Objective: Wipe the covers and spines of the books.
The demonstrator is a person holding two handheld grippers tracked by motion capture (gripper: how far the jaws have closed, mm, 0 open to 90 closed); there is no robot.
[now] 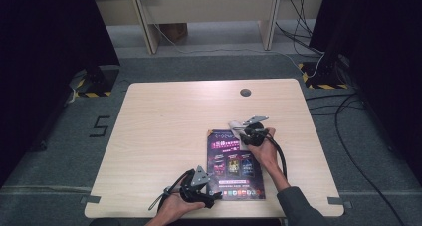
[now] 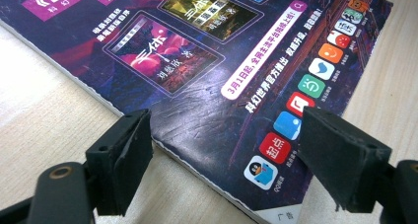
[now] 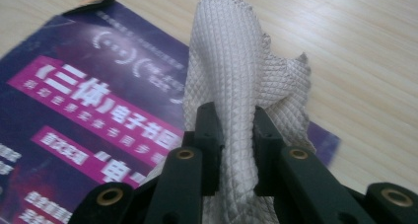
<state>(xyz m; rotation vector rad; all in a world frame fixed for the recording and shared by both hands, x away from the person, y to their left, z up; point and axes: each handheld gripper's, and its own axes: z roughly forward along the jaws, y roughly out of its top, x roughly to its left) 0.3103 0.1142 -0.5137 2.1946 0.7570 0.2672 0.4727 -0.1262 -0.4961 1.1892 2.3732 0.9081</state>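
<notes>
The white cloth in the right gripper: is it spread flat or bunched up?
Bunched up. The right gripper pinches the white cloth into a standing fold above the purple magazine.

My left gripper (image 1: 215, 198) sits at the bottom of the frame, black-bodied, a grey three-cornered plate on top, black cable looping off left. My right gripper (image 1: 240, 132), mid-frame, matches. Up close: matte black blocky jaws, brass-ringed pivot holes. A dark grey sleeve (image 1: 298, 206) covers my right forearm.

Even overhead light on a pale table (image 1: 164, 136), dark room edges, soft focus and slight blur up close.
</notes>
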